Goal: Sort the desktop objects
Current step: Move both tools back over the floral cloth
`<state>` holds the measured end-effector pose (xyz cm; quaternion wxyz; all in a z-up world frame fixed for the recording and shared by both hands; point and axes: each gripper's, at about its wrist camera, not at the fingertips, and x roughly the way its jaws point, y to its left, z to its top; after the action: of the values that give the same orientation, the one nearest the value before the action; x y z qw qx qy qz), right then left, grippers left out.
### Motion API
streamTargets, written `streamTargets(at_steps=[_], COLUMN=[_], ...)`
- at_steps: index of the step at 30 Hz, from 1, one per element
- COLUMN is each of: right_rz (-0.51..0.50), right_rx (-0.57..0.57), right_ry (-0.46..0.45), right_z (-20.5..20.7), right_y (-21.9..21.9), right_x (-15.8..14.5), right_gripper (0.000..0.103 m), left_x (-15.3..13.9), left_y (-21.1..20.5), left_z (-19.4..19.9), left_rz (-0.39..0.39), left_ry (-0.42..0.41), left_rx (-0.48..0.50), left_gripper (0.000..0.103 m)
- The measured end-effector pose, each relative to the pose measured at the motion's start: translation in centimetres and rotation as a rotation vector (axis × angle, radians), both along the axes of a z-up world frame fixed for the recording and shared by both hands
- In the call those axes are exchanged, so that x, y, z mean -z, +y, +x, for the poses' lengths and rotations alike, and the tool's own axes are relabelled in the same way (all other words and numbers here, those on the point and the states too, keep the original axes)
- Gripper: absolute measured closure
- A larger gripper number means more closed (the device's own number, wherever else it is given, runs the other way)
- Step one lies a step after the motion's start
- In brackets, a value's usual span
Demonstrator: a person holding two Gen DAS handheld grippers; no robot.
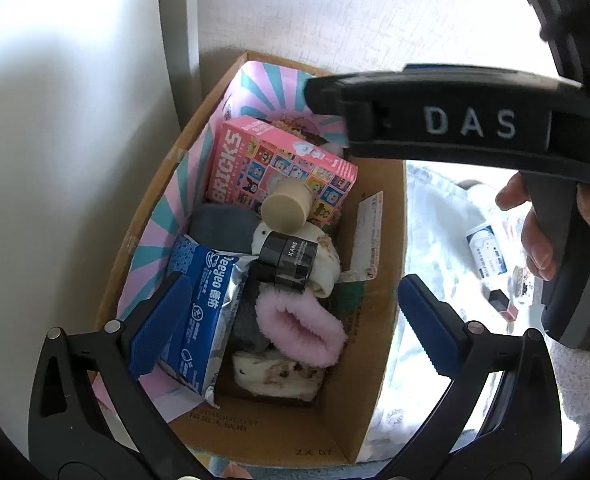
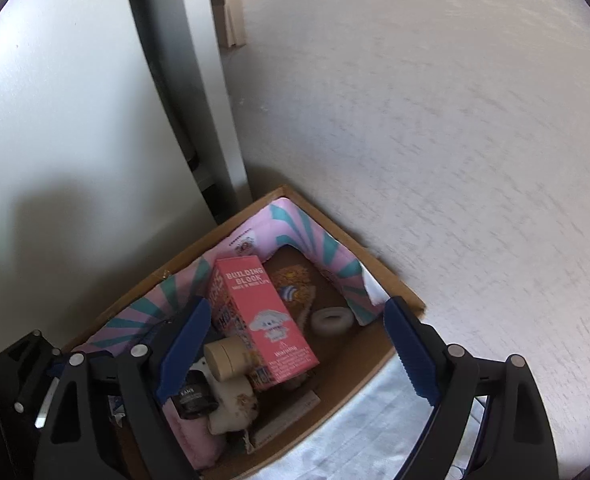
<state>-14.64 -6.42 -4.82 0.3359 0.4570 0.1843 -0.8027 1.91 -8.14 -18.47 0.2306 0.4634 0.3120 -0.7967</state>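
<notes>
Both grippers hang spread and empty over the cardboard box (image 1: 379, 364).
The pink fluffy slipper (image 1: 301, 330) looks soft, light; pinch its cuff.

1 cardboard box (image 1: 379, 364) holds 1 pink carton (image 1: 283, 164), 1 black jar (image 1: 289, 258), 1 beige jar (image 1: 285, 204).

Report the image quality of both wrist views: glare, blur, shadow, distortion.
Left wrist view: the cloth right of the cardboard box is blown out by glare; the right gripper's body is close and soft. Right wrist view: the wall looks motion-smeared, with shadow behind the box. Both bend straight edges, fisheye-style.
</notes>
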Motion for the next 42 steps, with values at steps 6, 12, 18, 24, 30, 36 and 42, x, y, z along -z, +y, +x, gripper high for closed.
streamTargets(at_steps=[6, 12, 18, 24, 30, 36, 42], right_rz=[-0.01, -0.035, -0.047, -0.049, -0.039, -0.003, 0.005], right_rx=[0.053, 0.101, 0.152, 0.223, 0.318, 0.429, 0.525], right_ry=[-0.002, 0.017, 0.039, 0.066, 0.087, 0.086, 0.121], right_z=[0.6, 1.5, 2.8, 4.2, 5.7, 7.1, 8.8], right_y=[1.7, 4.1, 7.5, 11.8, 17.2, 23.1, 29.1], right_x=[-0.6, -1.5, -2.7, -3.8, -4.6, -5.6, -6.8], right_gripper=[0.017, 0.017, 0.017, 0.017, 0.017, 0.017, 0.017], left_x=[0.2, -1.1, -3.9, -5.3, -6.6, -7.5, -9.4], left_y=[0.4, -0.3, 1.1, 2.9, 5.6, 8.1, 10.7], left_z=[-0.3, 0.1, 0.2, -1.6, -3.7, -5.4, -6.7], left_rz=[-0.016, -0.02, -0.063, -0.089, -0.148, -0.164, -0.204], left_ry=[0.01, 0.027, 0.066, 0.103, 0.105, 0.068, 0.154], left_rx=[0.012, 0.027, 0.084, 0.148, 0.224, 0.302, 0.374], left_gripper=[0.0, 0.0, 0.0, 0.0, 0.0, 0.0, 0.0])
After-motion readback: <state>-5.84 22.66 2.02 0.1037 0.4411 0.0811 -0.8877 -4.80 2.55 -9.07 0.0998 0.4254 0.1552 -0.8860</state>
